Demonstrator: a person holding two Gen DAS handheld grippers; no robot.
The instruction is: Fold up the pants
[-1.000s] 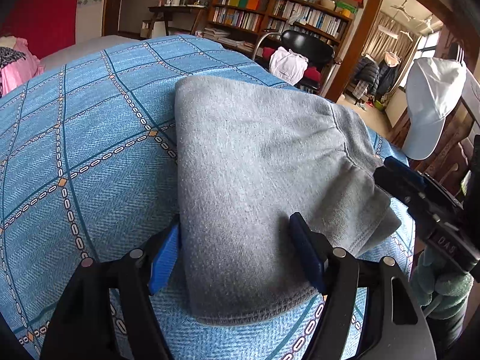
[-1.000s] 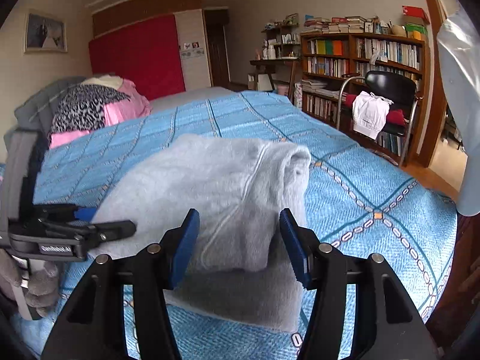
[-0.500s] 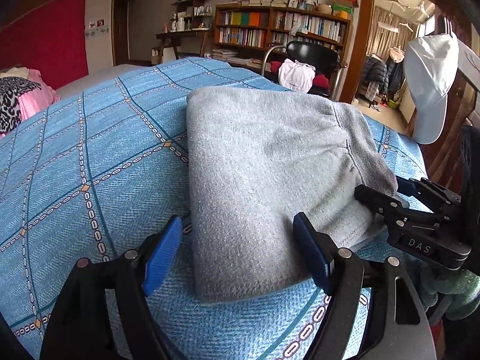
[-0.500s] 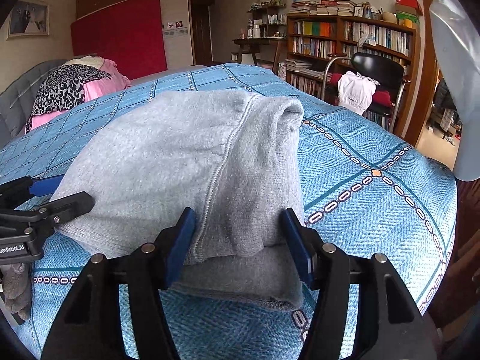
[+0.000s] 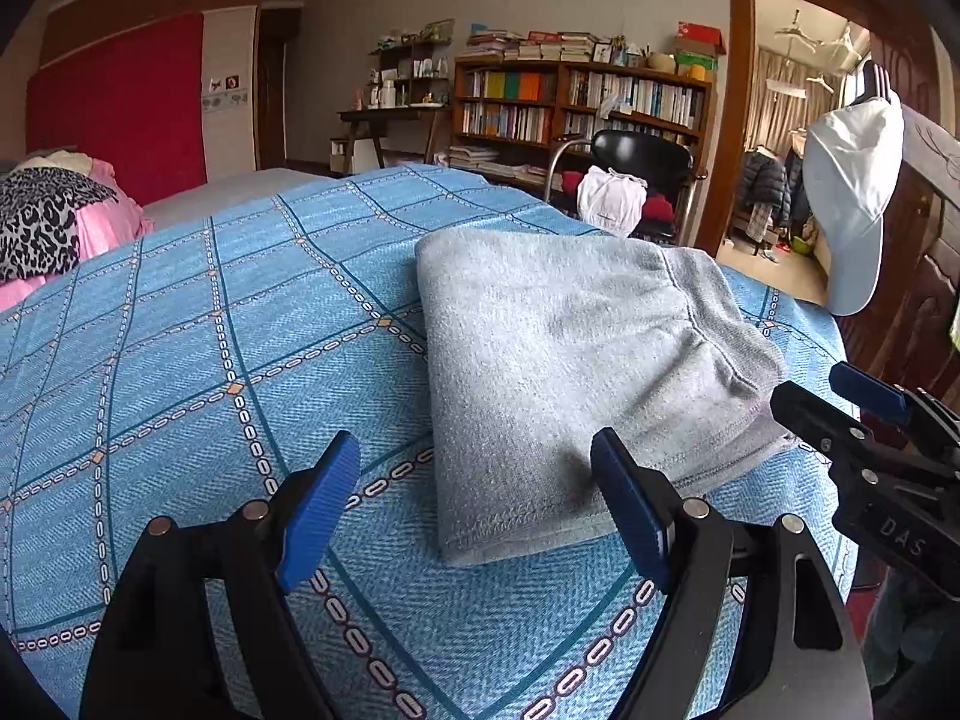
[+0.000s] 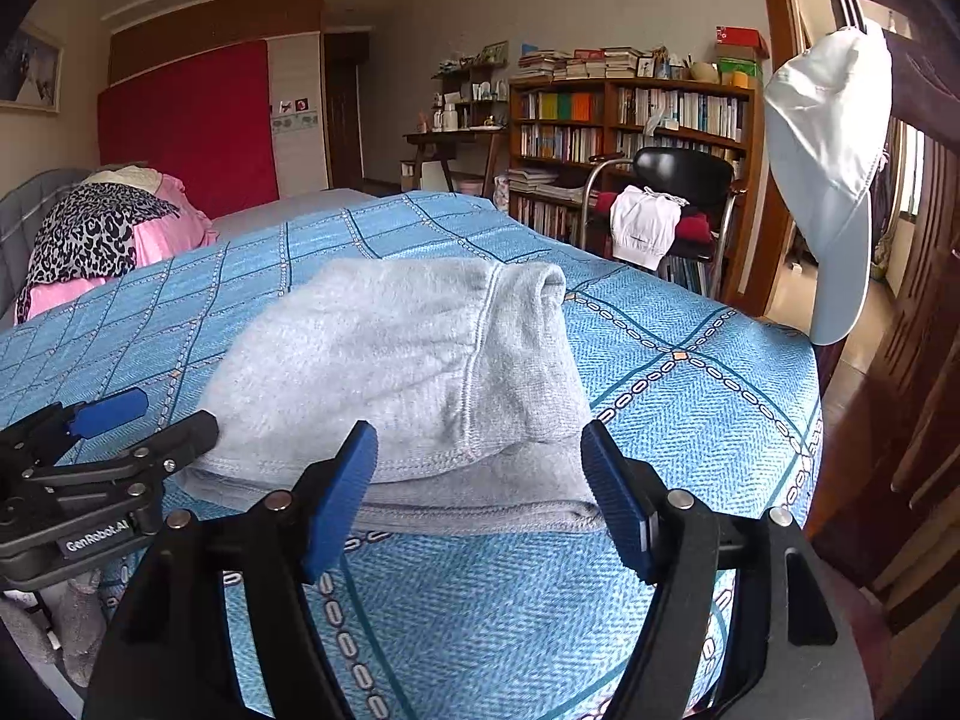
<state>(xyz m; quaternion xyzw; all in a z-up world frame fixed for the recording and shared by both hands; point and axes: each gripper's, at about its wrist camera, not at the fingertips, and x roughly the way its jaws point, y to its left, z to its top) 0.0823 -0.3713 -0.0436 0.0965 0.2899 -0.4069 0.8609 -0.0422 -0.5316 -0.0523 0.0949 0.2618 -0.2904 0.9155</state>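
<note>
Nearest the cameras, the left gripper and the right gripper both have their jaws apart, having just been opening, with no cloth pinched between the blue pads, which stand clear of the fabric. Just beyond them the grey pants lie folded into a compact stack on the blue patterned bedspread, elastic waistband uppermost toward the bed's right edge. Farther off stand a black chair, a white cap hanging at right, and a bookshelf against the far wall.
</note>
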